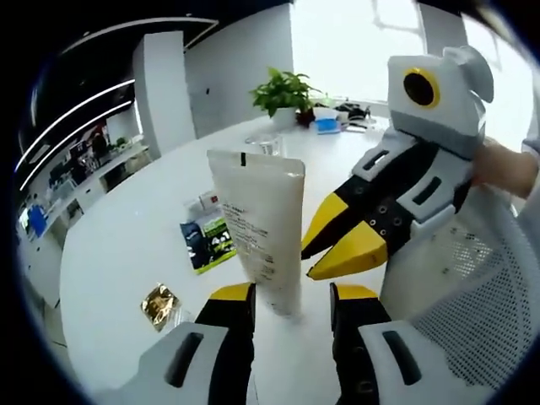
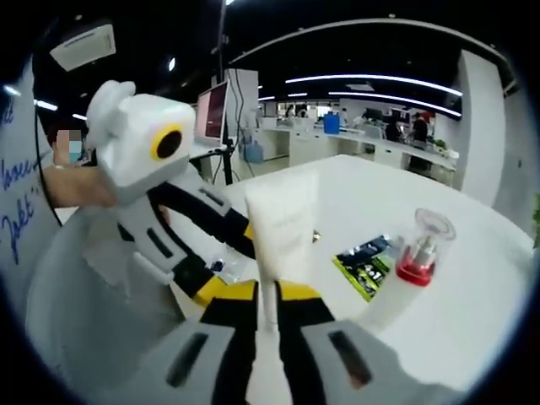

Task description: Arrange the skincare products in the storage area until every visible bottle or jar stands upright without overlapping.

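Standing upright on the white table [image 1: 118, 253], cream tube [image 1: 261, 228] sits between open left tool [image 1: 291, 308]; right tool [image 2: 268, 297] clamps it

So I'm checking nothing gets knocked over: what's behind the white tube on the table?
In the left gripper view, behind the white tube lie a green-black packet and a clear jar; anything directly behind it is hidden.

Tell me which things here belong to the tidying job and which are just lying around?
Part of the job:
white tube, shut in the right gripper
clear jar with red base
left gripper, open

Just lying about:
green and black packet
gold sachet
potted plant
white table
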